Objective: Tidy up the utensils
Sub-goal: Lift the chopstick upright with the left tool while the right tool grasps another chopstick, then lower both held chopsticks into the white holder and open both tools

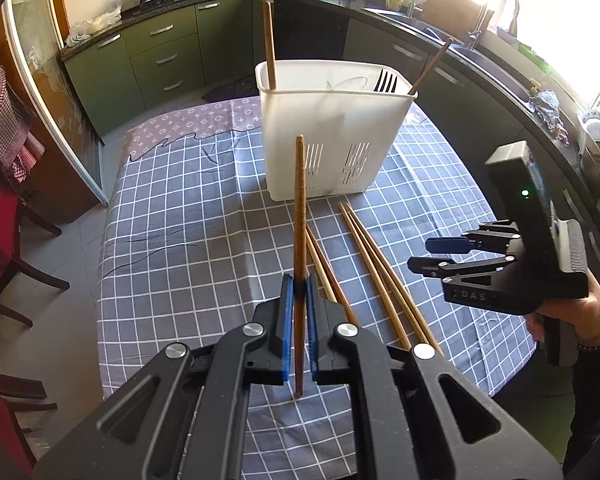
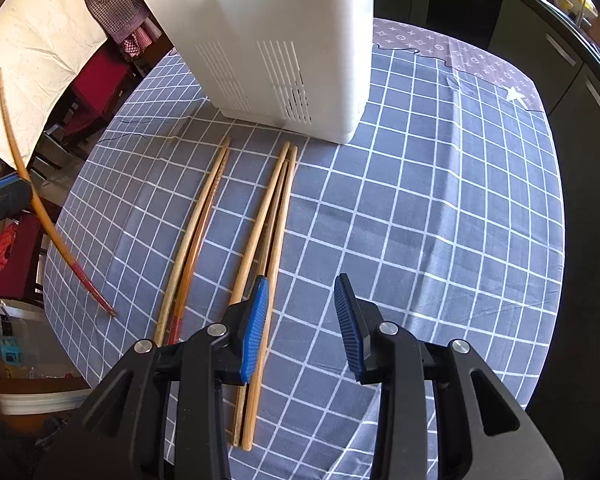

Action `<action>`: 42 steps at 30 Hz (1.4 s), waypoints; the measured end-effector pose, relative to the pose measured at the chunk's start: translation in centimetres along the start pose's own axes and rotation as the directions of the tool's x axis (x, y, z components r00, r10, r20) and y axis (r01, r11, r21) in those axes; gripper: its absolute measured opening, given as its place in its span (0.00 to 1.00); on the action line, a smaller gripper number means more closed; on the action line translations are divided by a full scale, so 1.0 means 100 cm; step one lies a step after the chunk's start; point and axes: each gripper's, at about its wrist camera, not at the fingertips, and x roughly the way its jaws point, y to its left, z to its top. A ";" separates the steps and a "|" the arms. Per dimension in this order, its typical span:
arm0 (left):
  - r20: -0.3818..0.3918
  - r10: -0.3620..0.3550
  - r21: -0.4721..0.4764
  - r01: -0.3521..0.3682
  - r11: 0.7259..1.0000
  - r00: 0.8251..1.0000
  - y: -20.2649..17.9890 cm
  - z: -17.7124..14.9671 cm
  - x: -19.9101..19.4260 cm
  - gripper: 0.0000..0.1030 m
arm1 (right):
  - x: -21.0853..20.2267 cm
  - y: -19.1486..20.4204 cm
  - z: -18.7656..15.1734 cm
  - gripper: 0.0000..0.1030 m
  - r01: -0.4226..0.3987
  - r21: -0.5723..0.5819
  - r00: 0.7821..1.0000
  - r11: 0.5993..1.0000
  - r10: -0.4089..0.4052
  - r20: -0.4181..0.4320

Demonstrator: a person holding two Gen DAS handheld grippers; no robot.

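My left gripper is shut on a wooden chopstick and holds it upright above the table, in front of the white utensil caddy. The caddy holds two chopsticks and a fork. The held chopstick also shows at the left of the right wrist view. My right gripper is open and empty, low over the cloth beside several loose chopsticks lying in front of the caddy. It also shows in the left wrist view.
The table has a grey checked cloth. Dark red chairs stand at its left. Green kitchen cabinets and a counter with a sink run behind and to the right.
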 end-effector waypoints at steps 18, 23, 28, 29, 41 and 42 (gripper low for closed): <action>0.035 -0.006 0.033 0.005 0.999 0.999 0.003 -0.006 -0.010 0.06 | 0.041 0.027 0.024 0.14 0.064 -0.056 0.991 0.996 -0.071 -0.117; 0.027 -0.012 0.046 0.010 0.999 1.000 0.000 -0.007 -0.007 0.06 | 0.052 0.037 0.032 0.14 0.077 -0.077 0.983 0.994 -0.088 -0.163; 0.019 -0.017 0.051 0.016 0.999 1.000 -0.001 -0.009 -0.005 0.06 | 0.055 0.044 0.030 0.08 0.097 -0.089 0.982 0.991 -0.110 -0.154; 0.019 -0.015 0.051 0.014 0.999 1.000 0.000 -0.009 -0.004 0.06 | 0.053 0.043 0.029 0.08 0.090 -0.084 0.984 0.992 -0.102 -0.148; 0.031 -0.019 0.058 0.017 0.998 0.999 -0.002 -0.011 -0.011 0.06 | -0.064 0.029 -0.010 0.07 -0.015 -0.021 0.986 1.000 0.018 0.167; 0.034 -0.020 0.058 0.018 0.998 0.999 -0.002 -0.011 -0.012 0.06 | -0.077 0.028 -0.017 0.07 -0.020 -0.019 0.980 1.000 0.023 0.195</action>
